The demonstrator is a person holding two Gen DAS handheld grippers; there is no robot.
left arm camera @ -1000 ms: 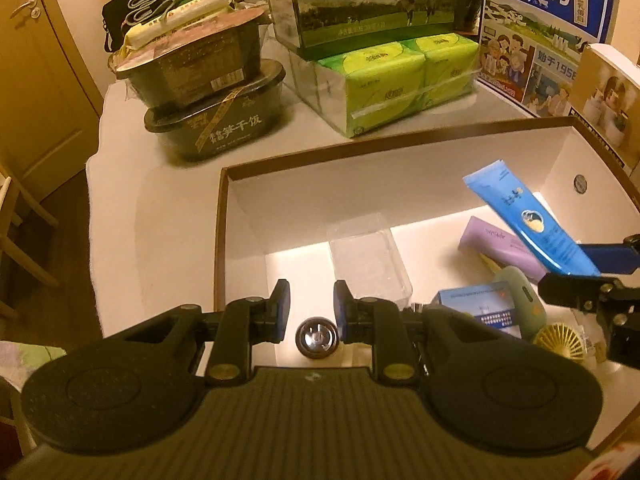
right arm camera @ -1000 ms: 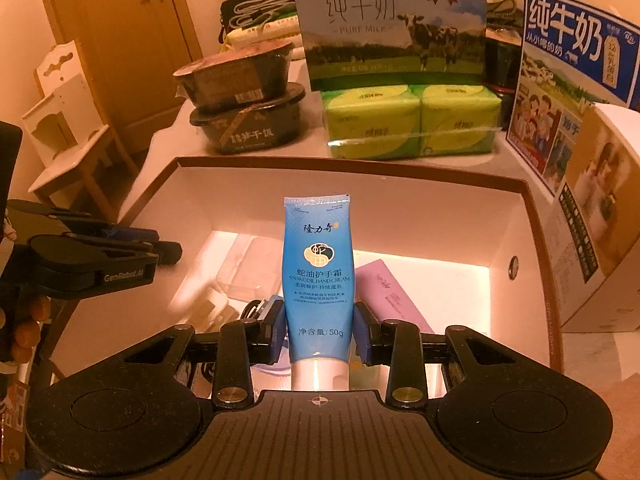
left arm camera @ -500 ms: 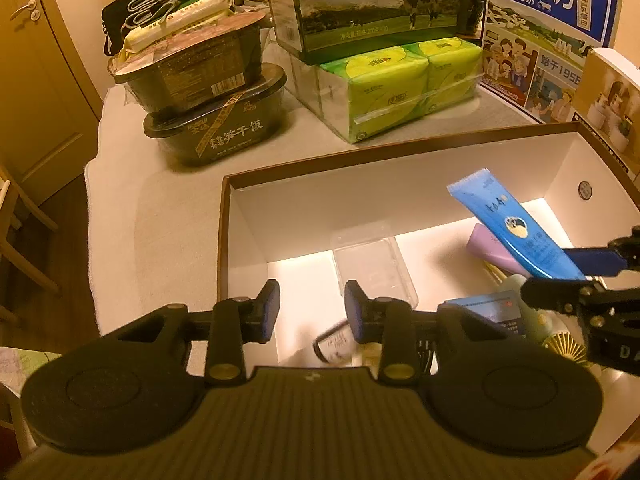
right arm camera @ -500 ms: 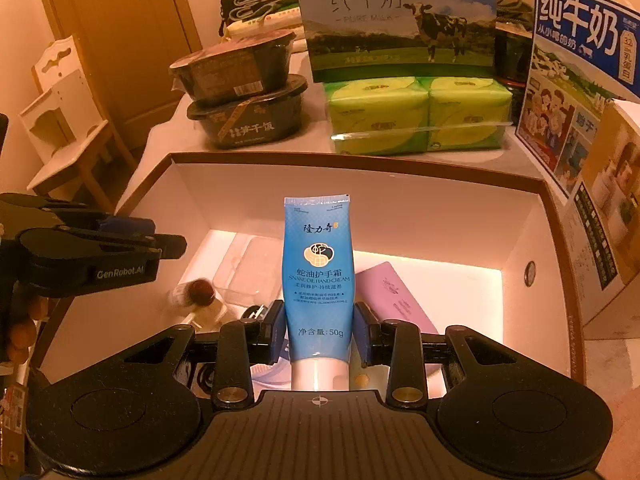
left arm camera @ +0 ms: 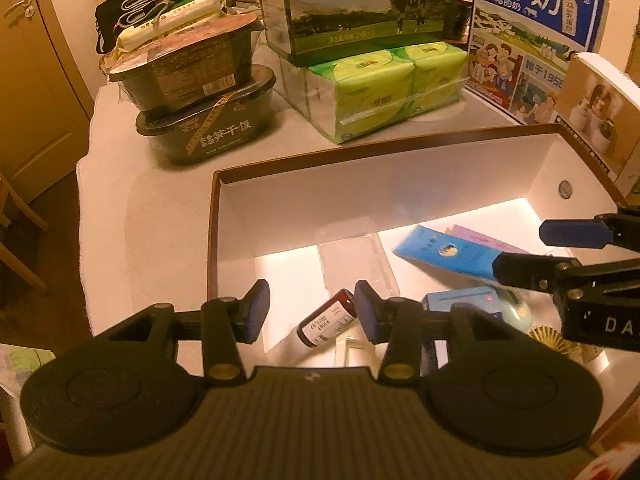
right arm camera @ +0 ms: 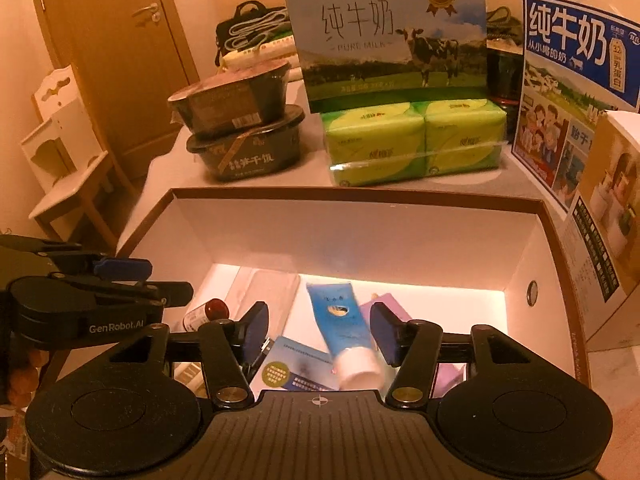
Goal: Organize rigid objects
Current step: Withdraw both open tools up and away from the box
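Tube (right arm camera: 345,328) now lies loose in the box (right arm camera: 360,236), released by the right hand-held gripper (right arm camera: 316,334); both hand-held grippers gape wide.

A home room is being shown: milk cartons (right arm camera: 386,36), tissue packs (right arm camera: 414,142) and a wooden door (right arm camera: 116,52) are being seen.

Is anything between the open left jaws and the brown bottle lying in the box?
Nothing visible. The brown bottle lies uncovered on the box floor, showing in the gap of the left gripper; the clear plastic case lies just beyond it.
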